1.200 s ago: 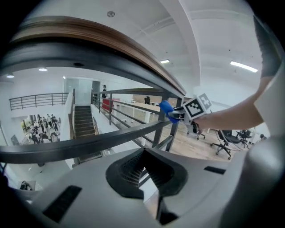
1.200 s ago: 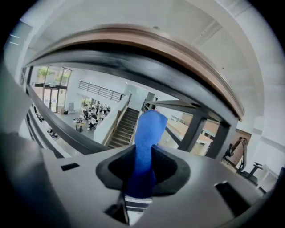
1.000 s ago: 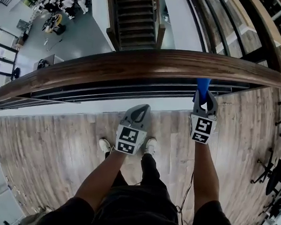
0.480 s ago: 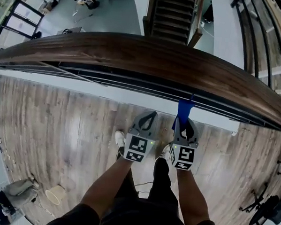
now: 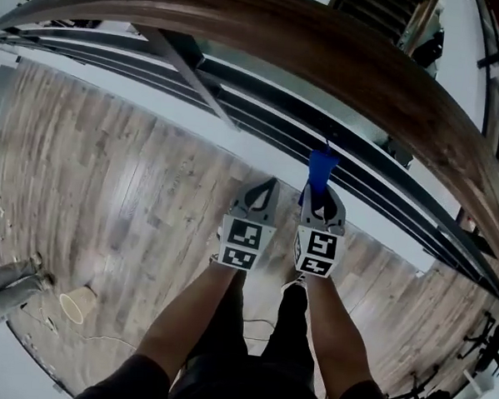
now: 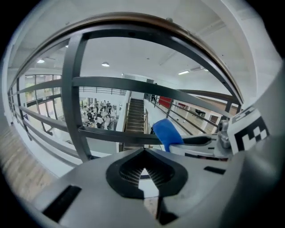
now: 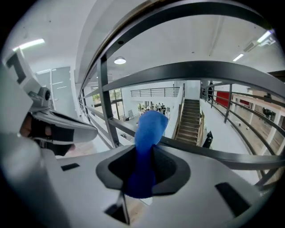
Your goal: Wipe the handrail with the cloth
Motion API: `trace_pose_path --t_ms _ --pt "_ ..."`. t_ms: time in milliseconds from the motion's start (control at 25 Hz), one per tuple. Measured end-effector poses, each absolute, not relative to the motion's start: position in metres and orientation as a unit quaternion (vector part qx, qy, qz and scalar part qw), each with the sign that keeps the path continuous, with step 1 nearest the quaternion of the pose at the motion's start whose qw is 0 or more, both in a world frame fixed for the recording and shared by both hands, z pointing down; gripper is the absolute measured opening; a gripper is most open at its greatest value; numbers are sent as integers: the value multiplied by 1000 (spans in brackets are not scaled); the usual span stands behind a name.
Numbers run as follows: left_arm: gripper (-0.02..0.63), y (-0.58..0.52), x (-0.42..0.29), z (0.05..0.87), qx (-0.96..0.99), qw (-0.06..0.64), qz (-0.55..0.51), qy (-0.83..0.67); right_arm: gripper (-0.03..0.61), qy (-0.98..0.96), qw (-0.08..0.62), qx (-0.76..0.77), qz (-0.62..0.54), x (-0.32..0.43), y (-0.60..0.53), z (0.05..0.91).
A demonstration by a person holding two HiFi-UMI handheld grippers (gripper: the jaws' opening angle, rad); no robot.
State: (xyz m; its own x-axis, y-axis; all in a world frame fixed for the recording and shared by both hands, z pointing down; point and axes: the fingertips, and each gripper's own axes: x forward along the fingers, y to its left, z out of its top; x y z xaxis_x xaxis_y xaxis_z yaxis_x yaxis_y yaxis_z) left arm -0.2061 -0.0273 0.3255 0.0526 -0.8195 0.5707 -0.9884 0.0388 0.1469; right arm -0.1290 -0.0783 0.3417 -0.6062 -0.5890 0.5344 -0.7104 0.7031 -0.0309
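Note:
A curved dark wooden handrail (image 5: 324,52) tops a metal railing across the head view. My right gripper (image 5: 321,190) is shut on a blue cloth (image 5: 321,169), which sticks up from its jaws below the rail, not touching the wood. In the right gripper view the blue cloth (image 7: 147,147) stands between the jaws with railing bars (image 7: 200,73) behind. My left gripper (image 5: 263,189) hangs beside it on the left, jaws shut with nothing in them. The left gripper view shows the blue cloth (image 6: 167,132) and the right gripper (image 6: 222,142) at its right.
Grey metal bars and a post (image 5: 185,66) run under the handrail. I stand on a wood plank floor (image 5: 108,195). A paper cup (image 5: 75,304) and a cable lie at lower left. Beyond the railing, a staircase (image 6: 133,118) drops to a lower hall.
The head view has swung left and down, so the handrail now runs diagonally at the top. Both grippers have come closer together and sit lower, away from the rail; the cloth stays held.

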Motion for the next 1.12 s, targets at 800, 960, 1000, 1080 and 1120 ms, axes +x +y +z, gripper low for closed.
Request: trace_pose_path --t_ms 800,960,1000,1080,1120 --pt "5 64 -451 321 613 247 175 -730 106 -901 224 357 103 -449 -113 340" --pt "3 65 -445 328 617 250 173 -726 106 -894 245 360 101 -449 -116 353" --pt "5 65 -443 328 619 249 173 -724 106 -892 251 362 100 -449 -115 354" --pt "5 63 -436 328 623 249 173 -721 106 -888 263 364 102 -450 -115 353" --pt "3 62 -432 328 625 248 173 -720 106 -885 268 366 106 -448 -116 354"
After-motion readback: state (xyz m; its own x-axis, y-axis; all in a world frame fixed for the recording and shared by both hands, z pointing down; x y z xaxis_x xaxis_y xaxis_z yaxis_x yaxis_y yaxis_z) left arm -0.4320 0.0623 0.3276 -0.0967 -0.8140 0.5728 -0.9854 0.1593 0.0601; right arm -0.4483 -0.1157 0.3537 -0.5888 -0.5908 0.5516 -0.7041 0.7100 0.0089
